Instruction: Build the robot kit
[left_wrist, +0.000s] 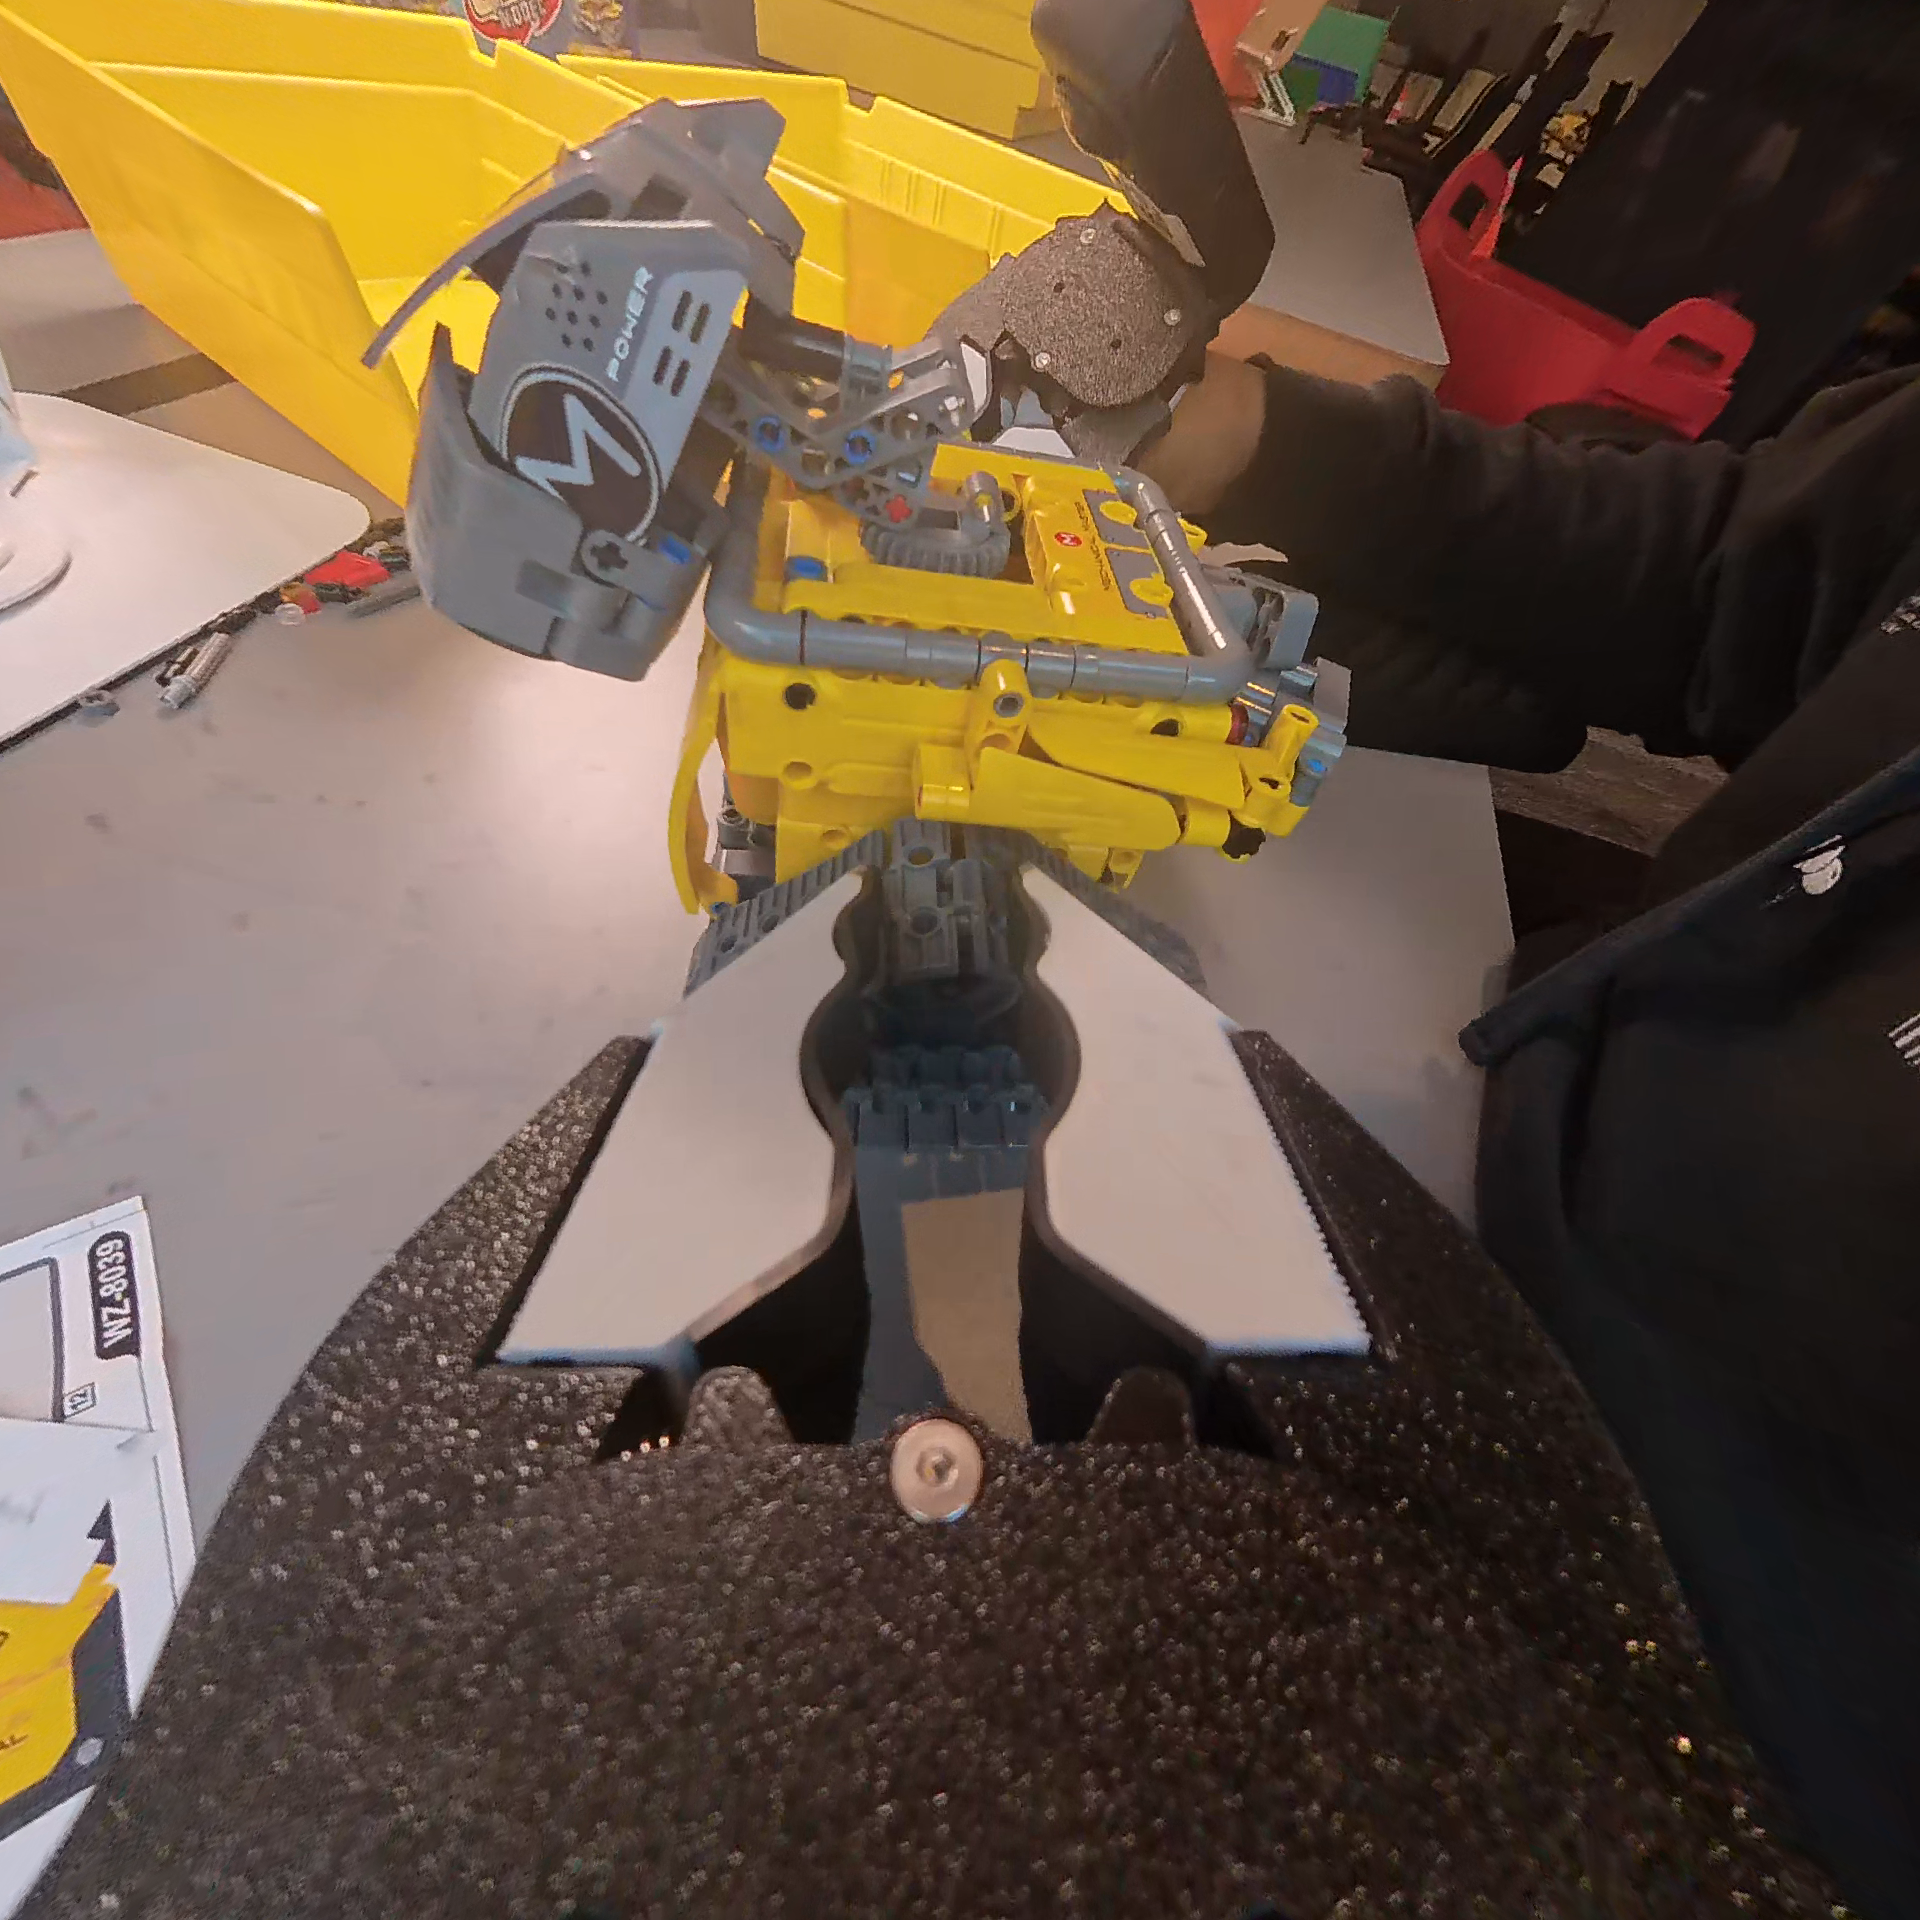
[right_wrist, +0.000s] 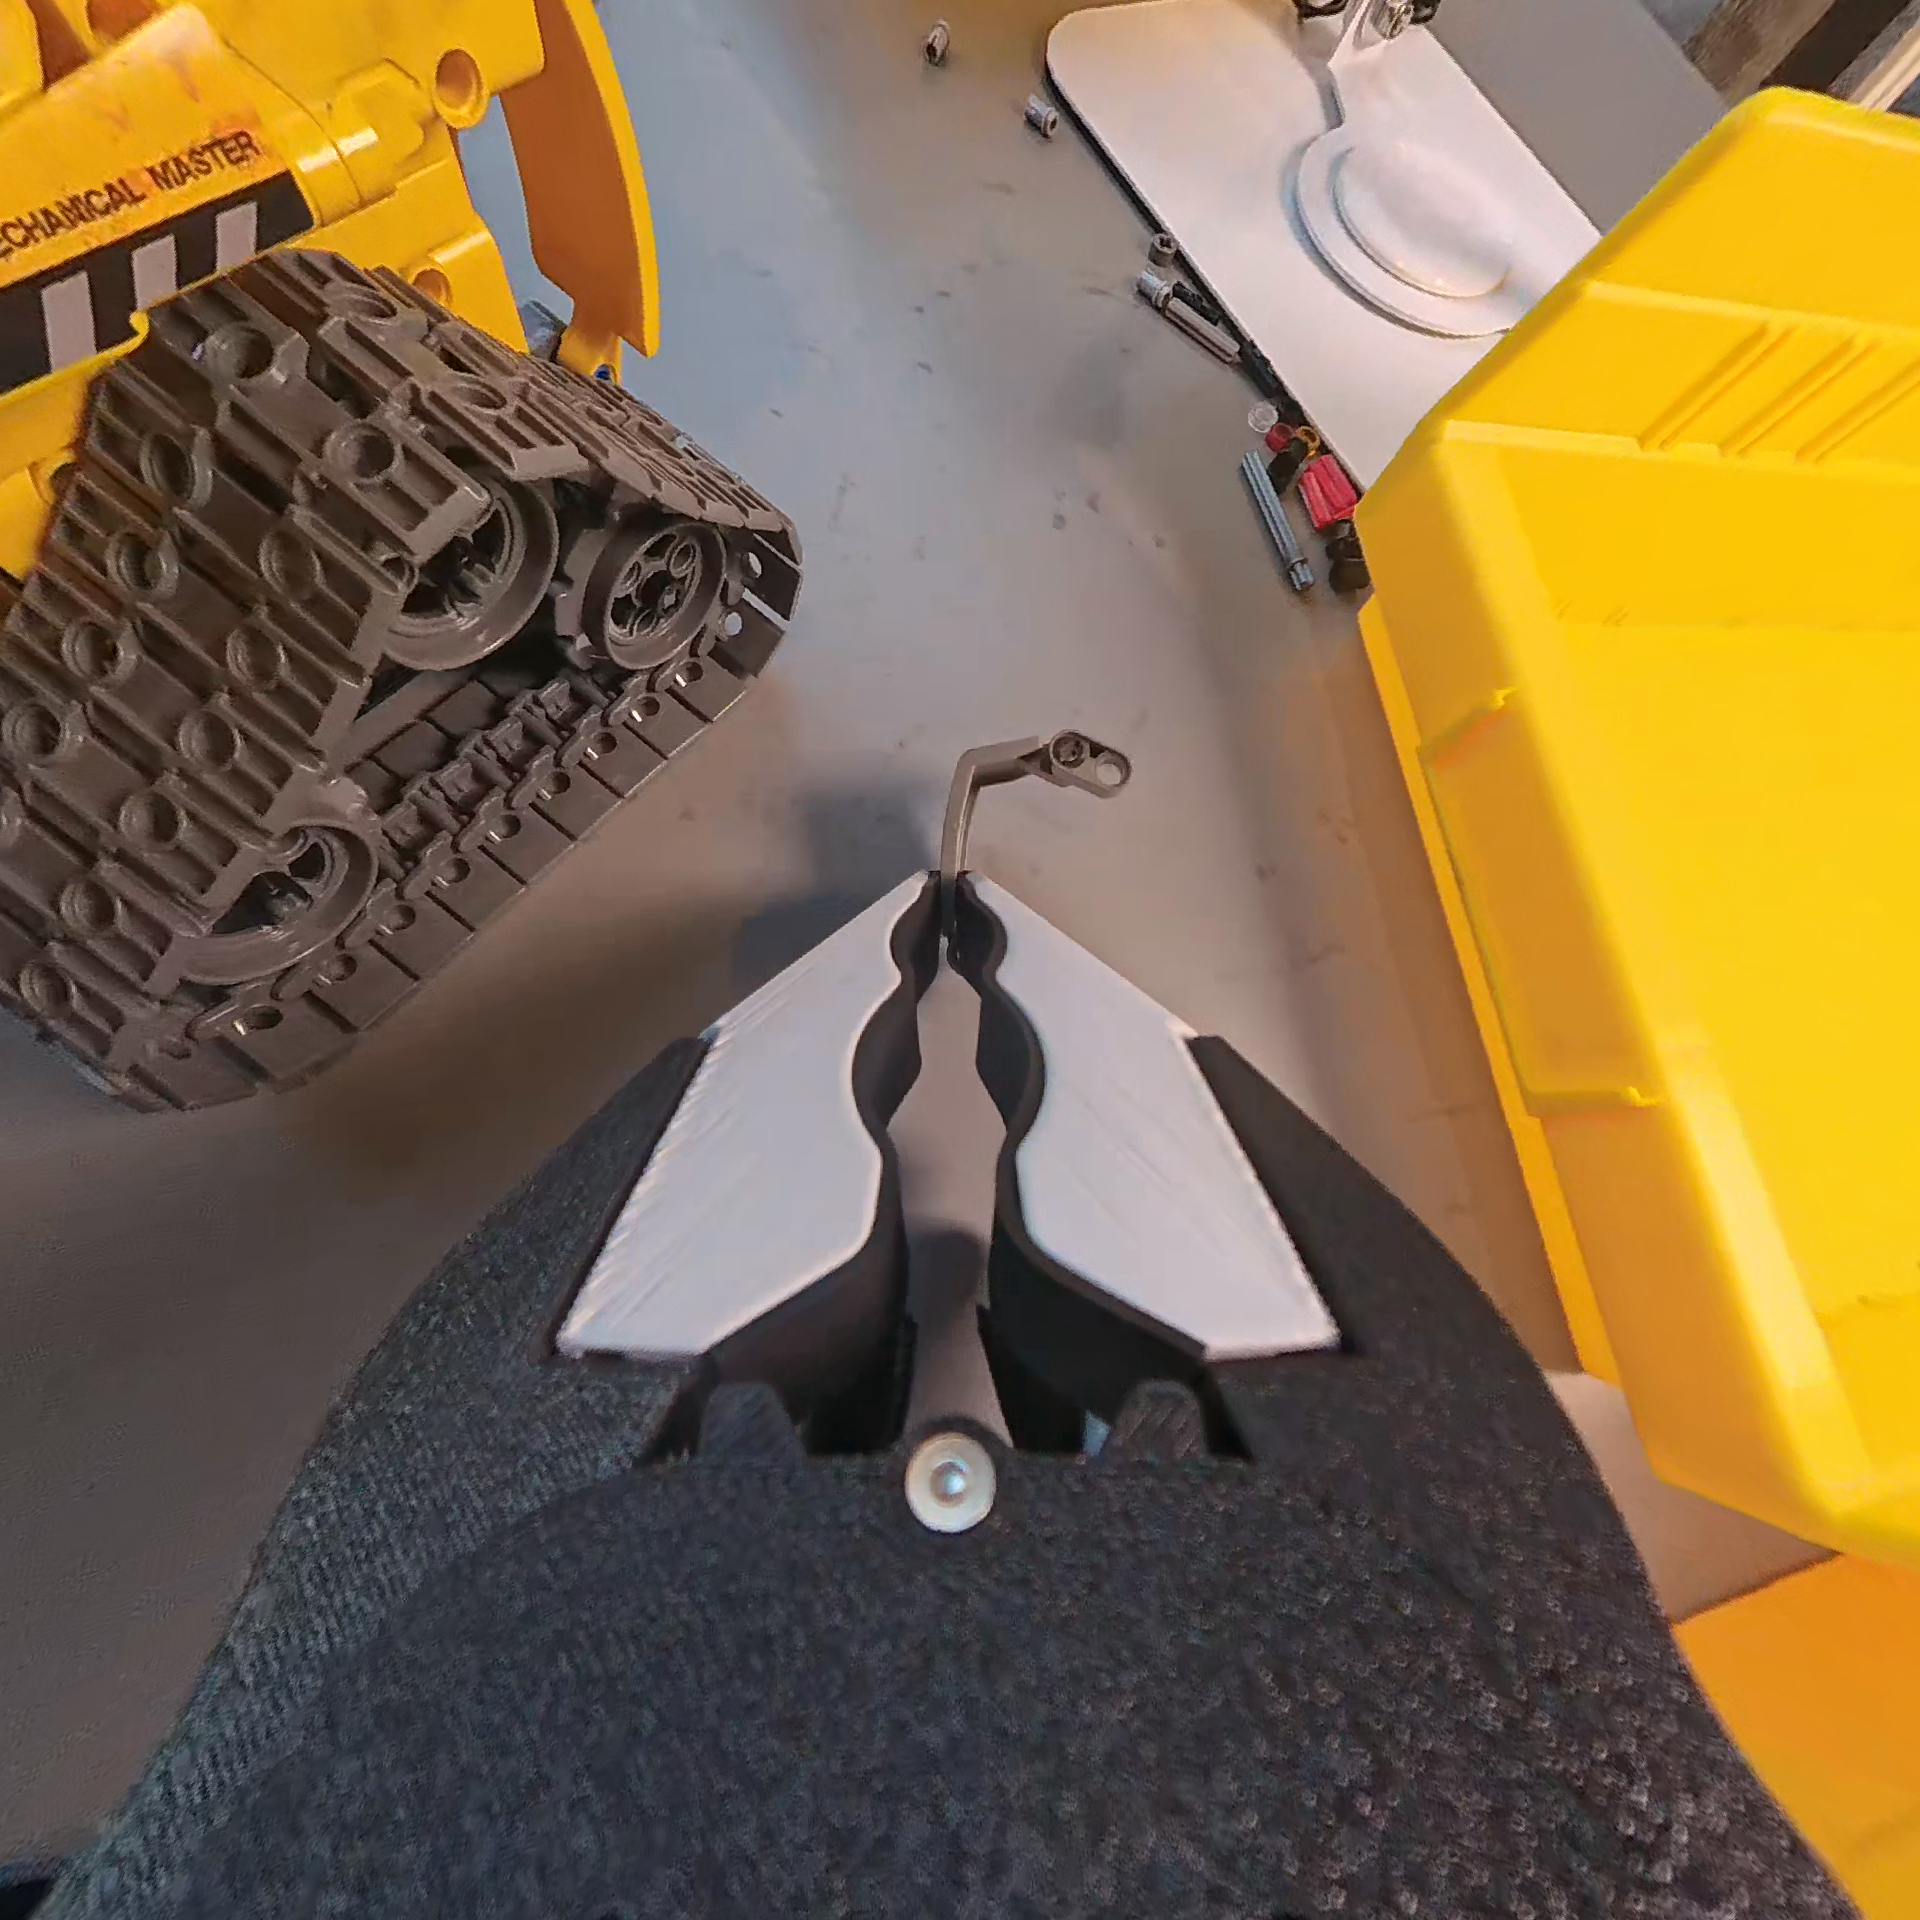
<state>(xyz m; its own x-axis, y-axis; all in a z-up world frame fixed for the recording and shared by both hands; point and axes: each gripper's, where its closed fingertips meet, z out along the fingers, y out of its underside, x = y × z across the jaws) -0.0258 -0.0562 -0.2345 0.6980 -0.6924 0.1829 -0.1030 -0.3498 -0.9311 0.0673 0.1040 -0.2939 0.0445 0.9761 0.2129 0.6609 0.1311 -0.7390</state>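
A yellow brick-built tracked vehicle (left_wrist: 997, 686) with a grey bucket (left_wrist: 561, 457) on a grey arm is held up over the grey table (left_wrist: 312, 883). My left gripper (left_wrist: 940, 904) is shut on the grey chassis piece between its tracks, from below. In the right wrist view the vehicle's dark grey tracks (right_wrist: 312, 675) fill the left side. My right gripper (right_wrist: 951, 894) is shut on the end of a thin bent grey rod (right_wrist: 966, 810) with a small connector (right_wrist: 1081, 774) at its tip, clear of the vehicle. Its black body (left_wrist: 1091, 301) shows behind the vehicle.
Yellow bins (left_wrist: 312, 208) stand at the back, and one bin (right_wrist: 1662, 727) is close on the right gripper's right. Small loose parts (right_wrist: 1299, 499) lie by a white stand base (right_wrist: 1403, 208). A printed booklet (left_wrist: 73, 1455) lies near left. A red basket (left_wrist: 1558, 332) and a black-sleeved arm (left_wrist: 1455, 540) are right. Across from one pair of fingers to the other is roughly 20 cm.
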